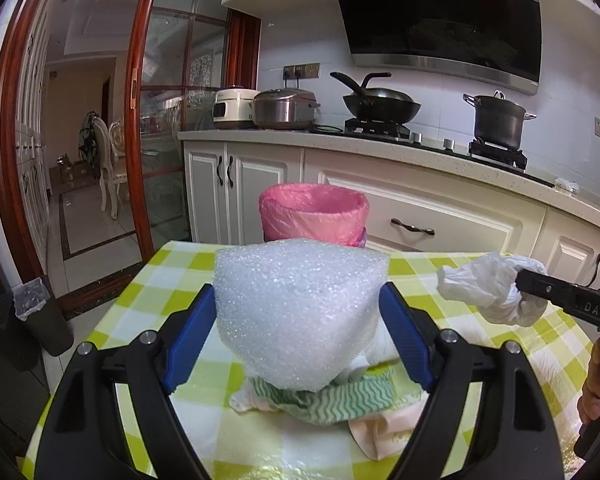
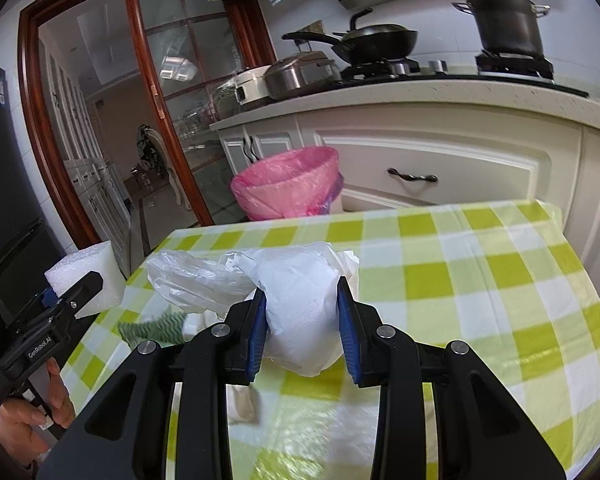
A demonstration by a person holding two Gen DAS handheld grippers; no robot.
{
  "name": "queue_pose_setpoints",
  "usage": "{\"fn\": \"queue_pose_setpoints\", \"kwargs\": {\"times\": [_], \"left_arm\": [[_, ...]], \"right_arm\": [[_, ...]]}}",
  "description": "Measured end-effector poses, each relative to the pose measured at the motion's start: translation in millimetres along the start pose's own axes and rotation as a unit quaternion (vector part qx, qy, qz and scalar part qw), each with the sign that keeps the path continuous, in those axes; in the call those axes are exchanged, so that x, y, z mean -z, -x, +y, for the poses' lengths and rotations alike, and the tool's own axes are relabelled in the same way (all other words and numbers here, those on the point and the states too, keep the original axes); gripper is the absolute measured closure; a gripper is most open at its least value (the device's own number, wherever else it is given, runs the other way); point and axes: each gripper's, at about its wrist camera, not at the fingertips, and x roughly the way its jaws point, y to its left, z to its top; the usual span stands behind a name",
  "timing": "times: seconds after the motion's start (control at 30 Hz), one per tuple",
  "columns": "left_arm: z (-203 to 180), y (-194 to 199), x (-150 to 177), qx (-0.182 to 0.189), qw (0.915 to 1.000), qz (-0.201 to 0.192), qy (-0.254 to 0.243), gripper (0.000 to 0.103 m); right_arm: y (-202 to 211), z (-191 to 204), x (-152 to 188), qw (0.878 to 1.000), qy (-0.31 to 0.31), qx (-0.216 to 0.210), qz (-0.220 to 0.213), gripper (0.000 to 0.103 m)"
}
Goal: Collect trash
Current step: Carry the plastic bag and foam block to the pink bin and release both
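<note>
My left gripper (image 1: 298,324) is shut on a white foam block (image 1: 296,312), its blue pads pressing both sides, held above the checked table (image 1: 172,276). The same foam block (image 2: 86,280) shows at the far left of the right wrist view. My right gripper (image 2: 302,320) is shut on a crumpled white plastic bag (image 2: 300,300), also lifted off the table; the bag (image 1: 488,292) appears at the right of the left wrist view. A bin lined with a pink bag (image 1: 314,216) stands on the floor beyond the table's far edge, its mouth open (image 2: 288,188).
A green-striped cloth (image 1: 332,400) and pale crumpled paper (image 1: 384,428) lie on the table under the foam. White cabinets (image 1: 440,208) and a counter with a wok (image 1: 380,106) and a pot (image 1: 500,120) stand behind. A dark bin (image 1: 40,312) sits on the floor at left.
</note>
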Motion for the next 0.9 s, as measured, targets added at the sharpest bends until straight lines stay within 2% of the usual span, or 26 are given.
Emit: {"fn": "queue_pose_setpoints", "kwargs": {"times": [0.5,0.73,0.9], "left_arm": [[0,-30,-42,-0.002,0.9995,-0.024,-0.018,0.023],[5,-66,-68,-0.007,0.9995,-0.026,-0.018,0.023],[18,-101,-93,-0.007,0.9997,-0.022,0.005,0.023]], "right_arm": [[-36,29,-54,0.999,0.018,-0.021,-0.027,0.07],[-67,30,-85,0.999,0.024,-0.027,-0.037,0.07],[-98,23,-113,0.999,0.019,-0.025,-0.041,0.07]]}}
